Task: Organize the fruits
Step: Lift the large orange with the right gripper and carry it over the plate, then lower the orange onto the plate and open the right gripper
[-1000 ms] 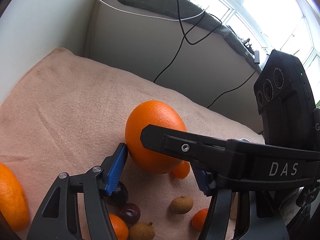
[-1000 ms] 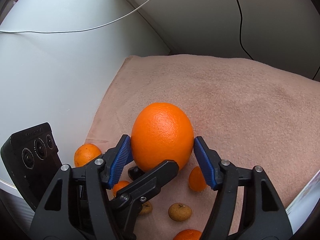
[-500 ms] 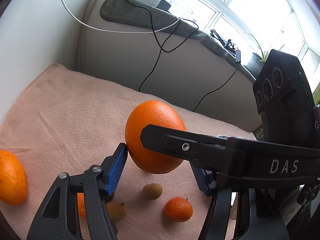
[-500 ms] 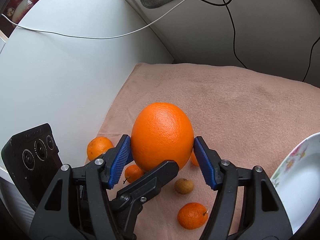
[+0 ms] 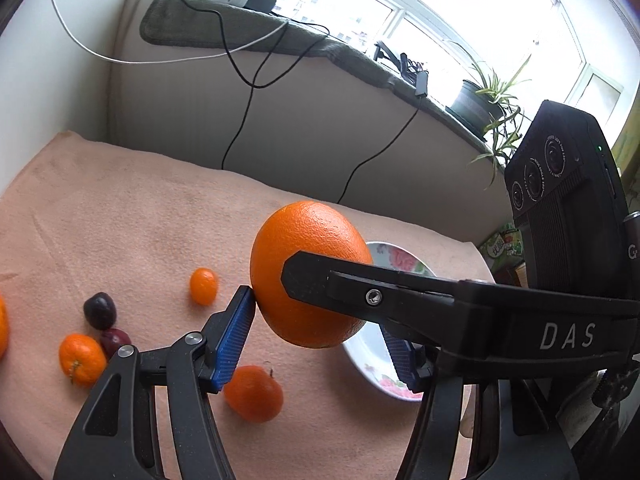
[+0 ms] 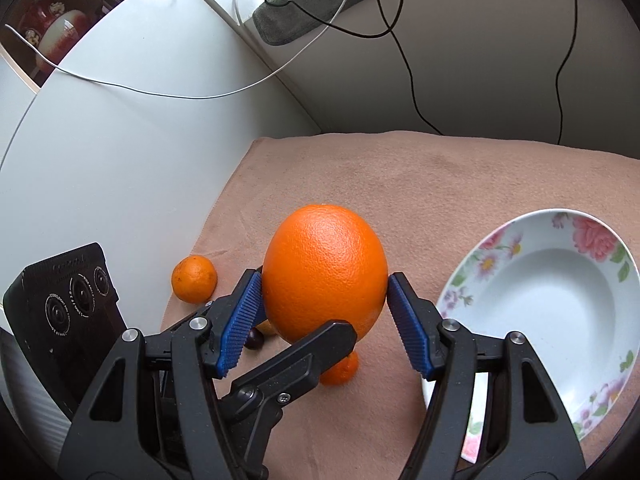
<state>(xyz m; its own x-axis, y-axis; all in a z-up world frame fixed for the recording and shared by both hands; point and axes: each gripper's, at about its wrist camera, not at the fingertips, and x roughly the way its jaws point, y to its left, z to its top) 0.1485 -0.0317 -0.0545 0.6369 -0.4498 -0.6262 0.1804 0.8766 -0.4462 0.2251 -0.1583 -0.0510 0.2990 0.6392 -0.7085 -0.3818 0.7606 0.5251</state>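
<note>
The orange (held aloft) has swung beside the plate.

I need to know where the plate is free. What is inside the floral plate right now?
In the right wrist view the floral plate shows only its bare white bowl, no fruit. The right gripper, shut on the large orange, covers the plate's near-left rim.

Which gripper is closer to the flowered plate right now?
Right. Both grip the orange, but the right gripper has one finger overlapping the plate rim beside it, while the left gripper reaches in from the side away from the plate.
</note>
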